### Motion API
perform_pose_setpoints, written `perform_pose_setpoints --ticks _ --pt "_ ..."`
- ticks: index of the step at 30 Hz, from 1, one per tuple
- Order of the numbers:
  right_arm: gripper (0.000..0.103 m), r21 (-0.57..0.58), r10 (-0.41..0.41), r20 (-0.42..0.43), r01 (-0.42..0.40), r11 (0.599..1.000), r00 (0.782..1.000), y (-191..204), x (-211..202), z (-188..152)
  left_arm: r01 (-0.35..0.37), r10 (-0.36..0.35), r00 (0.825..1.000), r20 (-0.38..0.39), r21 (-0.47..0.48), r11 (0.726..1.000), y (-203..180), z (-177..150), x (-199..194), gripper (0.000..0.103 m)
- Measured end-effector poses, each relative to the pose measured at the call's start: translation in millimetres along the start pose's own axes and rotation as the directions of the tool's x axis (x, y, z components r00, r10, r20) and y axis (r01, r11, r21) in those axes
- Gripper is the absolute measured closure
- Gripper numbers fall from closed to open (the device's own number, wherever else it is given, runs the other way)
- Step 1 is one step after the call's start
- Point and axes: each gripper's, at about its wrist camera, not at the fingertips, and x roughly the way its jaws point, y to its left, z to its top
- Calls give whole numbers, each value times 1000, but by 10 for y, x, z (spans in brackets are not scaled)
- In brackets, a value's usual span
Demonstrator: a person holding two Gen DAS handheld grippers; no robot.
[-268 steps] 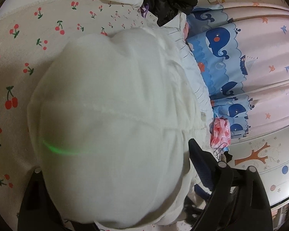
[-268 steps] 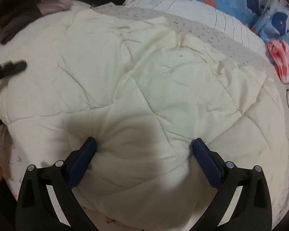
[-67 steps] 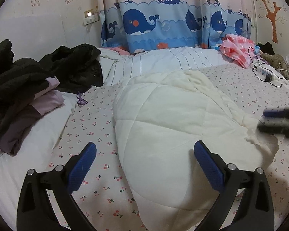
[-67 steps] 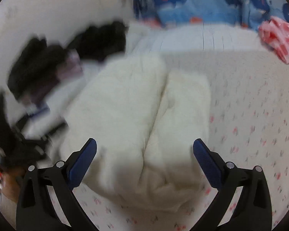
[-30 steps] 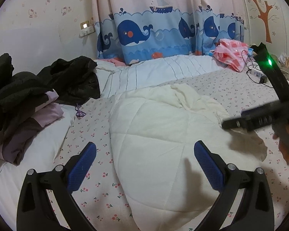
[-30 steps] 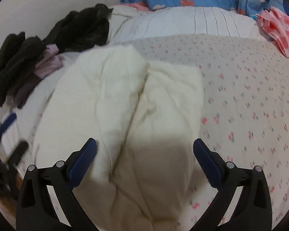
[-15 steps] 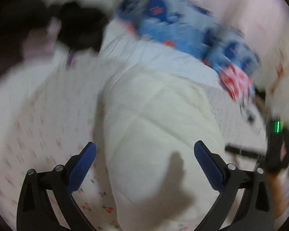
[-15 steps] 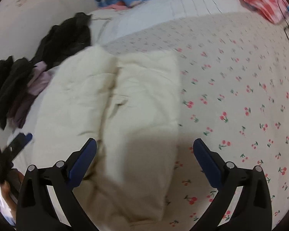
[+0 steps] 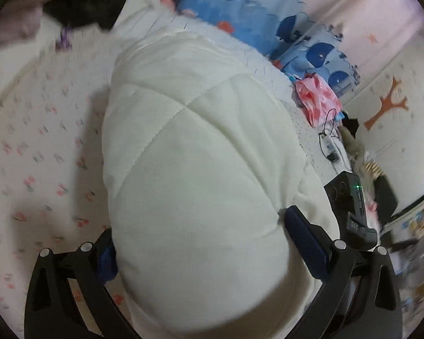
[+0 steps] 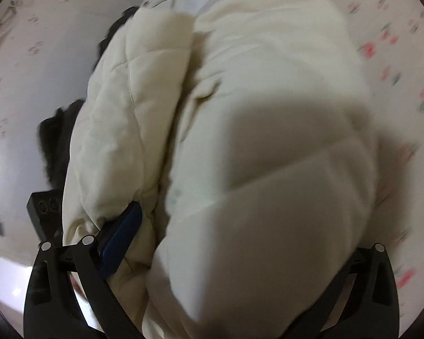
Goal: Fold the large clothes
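A cream quilted padded coat (image 9: 195, 152) lies as a thick folded bundle on the cherry-print bed sheet (image 9: 36, 147). My left gripper (image 9: 206, 248) is open and pushed up against the bundle's near end, which bulges between its fingers and partly covers the left pad. In the right wrist view the coat (image 10: 268, 113) fills the picture, with a deep crease running down its left half. My right gripper (image 10: 240, 240) is open and straddles the coat's end. Its left finger (image 10: 121, 237) sits in the crease and its right finger is hidden behind the fabric.
Dark clothes (image 9: 82, 0) are piled at the head of the bed. A whale-print curtain (image 9: 254, 14), a pink-red bag (image 9: 316, 99) and a cabled charger (image 9: 329, 147) lie beyond the coat. The right tool's black housing (image 9: 350, 200) is just right of the bundle.
Both grippers have dropped from hovering over the bed to close against the coat's ends, one from each side. The coat now bulges between each pair of fingers.
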Motion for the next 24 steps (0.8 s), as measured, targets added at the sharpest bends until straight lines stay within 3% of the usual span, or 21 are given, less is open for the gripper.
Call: perform_pose_setpoints --ticks 2,5,6,7,8,9,10,11,13,15,16,18,19,20,21,22,24 --pt "6 -29 -29 -88 26 999 996 38 70 -144 -12 13 1000 -17 39 999 -38 -53 -169 6" --pt "7 -130 -217 -153 198 972 964 86 94 -261 -70 82 988 -134 92 993 -2 -248 -149 6" --pt "7 -160 -288 -107 270 950 952 145 -5 -277 -94 107 985 -135 100 991 9 -309 -148 6" --pt "7 -173 -361 -3 355 919 933 233 -192 -292 -95 107 986 -128 96 991 14 -320 -156 6" --pt "7 -171 -389 71 395 902 918 297 -319 -303 -87 98 988 -119 90 992 17 -335 -191 6" --pt "7 -163 -421 191 452 877 887 416 -518 -318 -79 86 992 -94 81 994 23 -332 -261 6" --pt "7 -161 -432 326 500 851 841 608 -720 -321 -79 84 994 -73 70 994 38 -293 -307 6" --pt "7 -182 -410 384 503 845 827 749 -792 -311 -79 82 995 -56 55 995 50 -259 -337 6" --pt "7 -284 -376 434 520 806 819 1176 -739 -198 -82 82 996 -43 11 997 79 -223 -325 6" --pt "7 -370 -374 422 534 760 826 1437 -509 -36 -108 108 993 -41 -8 994 82 -187 -258 6" --pt "7 -397 -413 414 569 720 811 1502 -315 86 -118 118 992 -46 -10 993 79 -177 -229 6" --pt "7 -357 -555 390 676 645 735 1270 109 314 -119 118 992 -51 -24 993 118 -140 -216 6" --pt "7 -356 -574 357 675 646 737 1066 263 399 -103 101 994 -49 -38 994 146 -121 -233 6" --pt "6 -321 -563 295 635 703 772 701 410 490 -86 84 996 -25 -56 995 182 -91 -284 6" --pt "6 -268 -544 289 612 744 788 537 410 531 -84 84 996 3 -65 994 210 -55 -343 6" --pt "7 -230 -541 292 607 761 789 446 347 526 -92 97 994 57 -82 992 267 -30 -478 6" --pt "7 -234 -558 303 628 742 773 470 273 486 -31 53 989 141 -156 987 412 5 -672 6"
